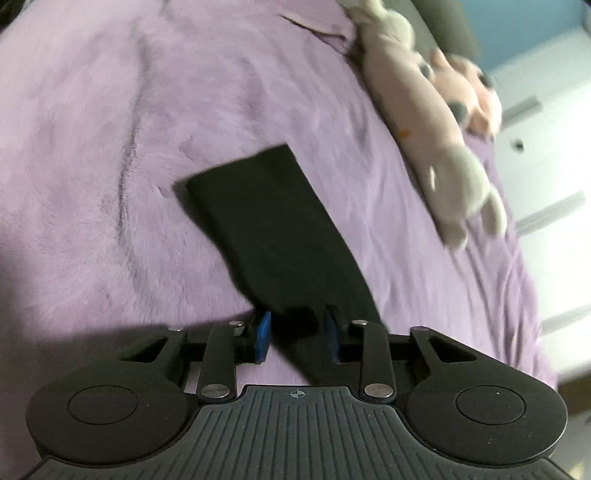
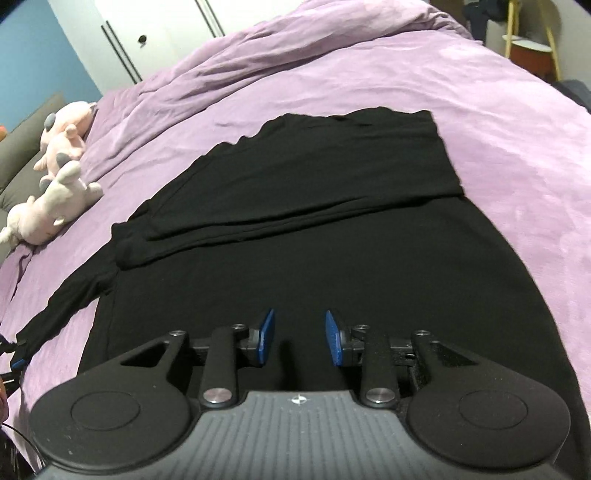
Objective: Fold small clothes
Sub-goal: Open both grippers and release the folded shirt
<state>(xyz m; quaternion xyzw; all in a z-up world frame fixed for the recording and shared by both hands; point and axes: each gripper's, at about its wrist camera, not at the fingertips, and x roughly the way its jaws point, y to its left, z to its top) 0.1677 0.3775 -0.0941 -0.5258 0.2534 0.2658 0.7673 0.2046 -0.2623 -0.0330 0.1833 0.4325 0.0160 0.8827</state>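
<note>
A black long-sleeved top (image 2: 295, 229) lies flat on the purple bed cover (image 2: 406, 74). Its far side is folded over the body. One sleeve (image 2: 66, 302) stretches out to the left; in the left wrist view that sleeve (image 1: 273, 229) runs away from the gripper to its cuff end. My left gripper (image 1: 298, 332) is open, its blue pads on either side of the sleeve's near part, not closed on it. My right gripper (image 2: 299, 336) is open and empty, low over the top's near body.
Two pink and white plush toys (image 2: 55, 177) lie at the bed's left side, also in the left wrist view (image 1: 436, 122). White wardrobe doors (image 2: 147, 33) and a blue wall stand behind. A yellow-legged stand (image 2: 532, 48) stands beyond the bed's far right.
</note>
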